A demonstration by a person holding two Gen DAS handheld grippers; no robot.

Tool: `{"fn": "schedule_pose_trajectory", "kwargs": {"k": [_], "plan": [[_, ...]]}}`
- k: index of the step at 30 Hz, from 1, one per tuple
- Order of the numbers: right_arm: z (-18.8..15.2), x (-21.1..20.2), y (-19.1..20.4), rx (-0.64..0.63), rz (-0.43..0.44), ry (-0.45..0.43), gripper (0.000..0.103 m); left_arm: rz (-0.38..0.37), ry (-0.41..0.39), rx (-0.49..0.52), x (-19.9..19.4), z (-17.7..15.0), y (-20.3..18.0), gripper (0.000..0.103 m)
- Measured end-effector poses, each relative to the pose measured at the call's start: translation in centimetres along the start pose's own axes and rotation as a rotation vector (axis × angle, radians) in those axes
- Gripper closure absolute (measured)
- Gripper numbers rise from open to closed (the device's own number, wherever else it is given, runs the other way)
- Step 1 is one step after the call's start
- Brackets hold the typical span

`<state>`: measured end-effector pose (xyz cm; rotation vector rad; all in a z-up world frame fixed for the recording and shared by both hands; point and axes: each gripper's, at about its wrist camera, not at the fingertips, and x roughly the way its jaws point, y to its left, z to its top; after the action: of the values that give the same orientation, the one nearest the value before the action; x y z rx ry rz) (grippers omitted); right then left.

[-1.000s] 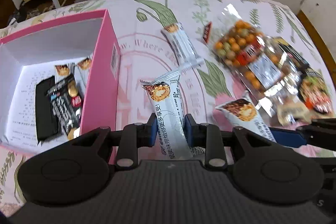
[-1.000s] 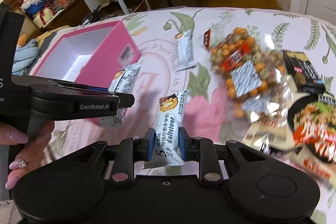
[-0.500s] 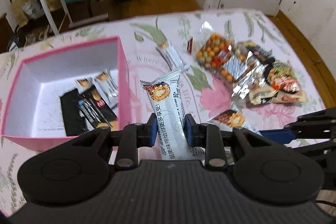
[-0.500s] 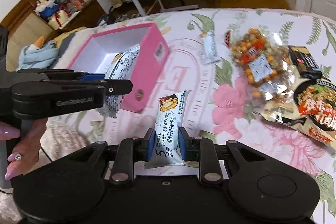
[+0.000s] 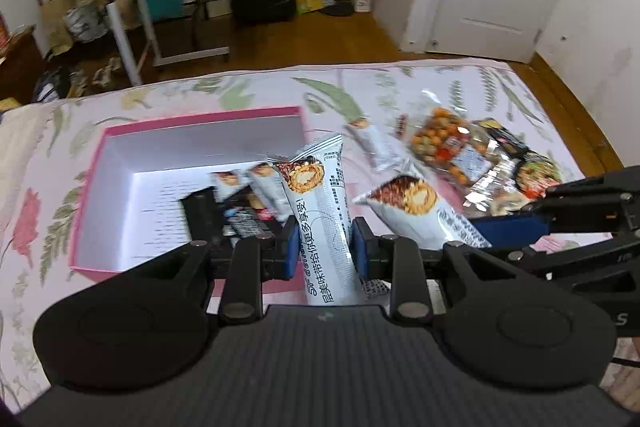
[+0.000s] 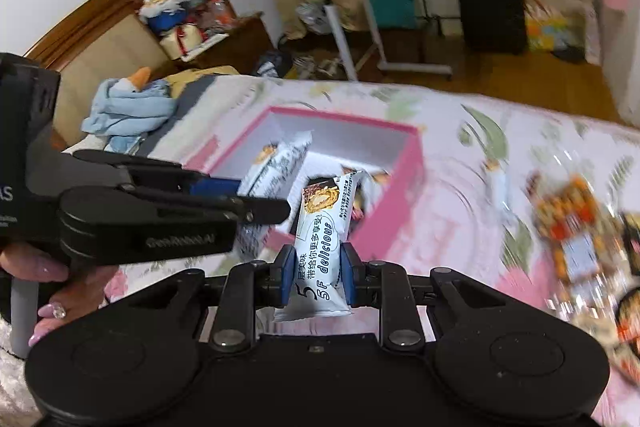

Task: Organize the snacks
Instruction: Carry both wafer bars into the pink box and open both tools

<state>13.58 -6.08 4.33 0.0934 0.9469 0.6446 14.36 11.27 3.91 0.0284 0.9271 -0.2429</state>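
Jaws pinching one wrapped snack bar (image 5: 324, 223) apiece, the left gripper (image 5: 325, 254) and right gripper (image 6: 313, 275), a second ago low by the snack pile (image 5: 472, 155), now hang above the pink box (image 5: 92, 187) on the bed, ready to drop them in.

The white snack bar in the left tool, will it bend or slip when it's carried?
The snack bar probably stays fairly stiff: it stands straight above the left tool. Its glossy wrapper looks slippery, so it might slide. It seems light.
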Motion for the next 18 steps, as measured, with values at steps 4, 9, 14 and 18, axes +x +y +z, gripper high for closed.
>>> {"fn": "schedule_pose_trajectory", "kwargs": {"k": [4, 9, 14, 18], "plan": [[1.5, 3.9, 1.5, -0.075, 0.001, -0.008, 0.075, 0.066, -0.017, -0.078, 1.5, 0.1, 3.6, 0.077], [2.7, 9.8, 2.3, -0.209, -0.053, -0.019, 0.075, 0.214, -0.02, -0.148, 5.8, 0.6, 8.5, 0.077], [3.7, 14.7, 1.9, -0.233, -0.068, 0.051, 0.075, 0.244, 0.048, -0.189, 10.2, 0.2, 11.8, 0.076], [3.7, 17.5, 1.7, -0.243, -0.068, 0.086, 0.072, 0.26, 0.084, -0.23, 12.9, -0.5, 13.0, 0.076]]}}
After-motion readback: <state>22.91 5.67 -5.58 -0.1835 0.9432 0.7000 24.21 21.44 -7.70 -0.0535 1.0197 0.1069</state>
